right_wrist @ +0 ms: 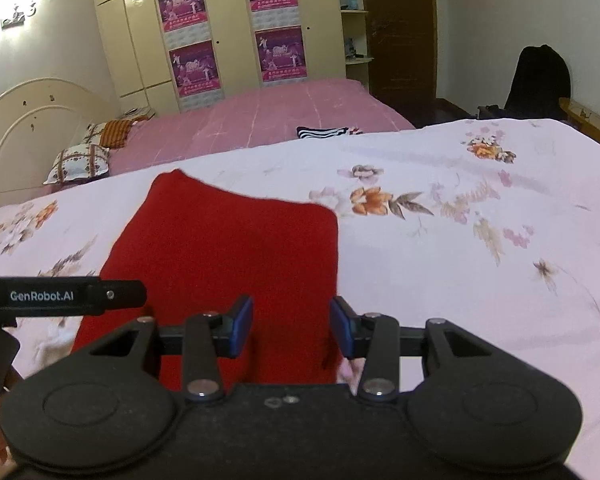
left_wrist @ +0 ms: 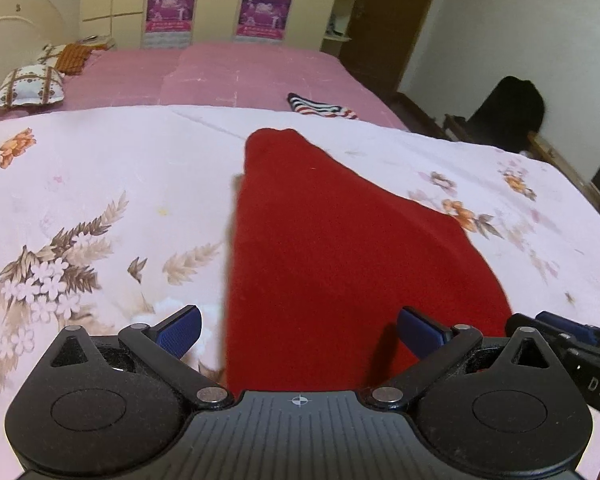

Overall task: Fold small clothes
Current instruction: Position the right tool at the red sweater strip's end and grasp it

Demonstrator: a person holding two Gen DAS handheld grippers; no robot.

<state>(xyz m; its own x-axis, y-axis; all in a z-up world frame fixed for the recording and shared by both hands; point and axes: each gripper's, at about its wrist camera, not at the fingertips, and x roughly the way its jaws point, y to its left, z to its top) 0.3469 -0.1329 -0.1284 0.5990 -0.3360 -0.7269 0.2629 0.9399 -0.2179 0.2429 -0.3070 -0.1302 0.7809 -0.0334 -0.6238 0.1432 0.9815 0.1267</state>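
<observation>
**Red cloth on the bed, both tools spread above its near edge**

Left wrist view: the left tool (left_wrist: 298, 332) has its blue pads spread wide, gripping nothing. Beneath and ahead lies the red cloth (left_wrist: 332, 240), flat on the flowered sheet (left_wrist: 100, 184) of the bed, narrowing toward its far end. The cloth's left edge runs between the pads. The right tool (left_wrist: 568, 336) shows at the right edge of the frame, just beside the cloth's near right side.

Right wrist view: the right tool (right_wrist: 292, 326) is parted more narrowly, also empty, over the red cloth (right_wrist: 228, 248) near its right edge. The left tool (right_wrist: 64, 296) reaches in from the left.

The cloth looks soft, light, limp and fuzzy, so it should not slip. It would likely sag if lifted at one point; pinching the two near corners seems best.
</observation>
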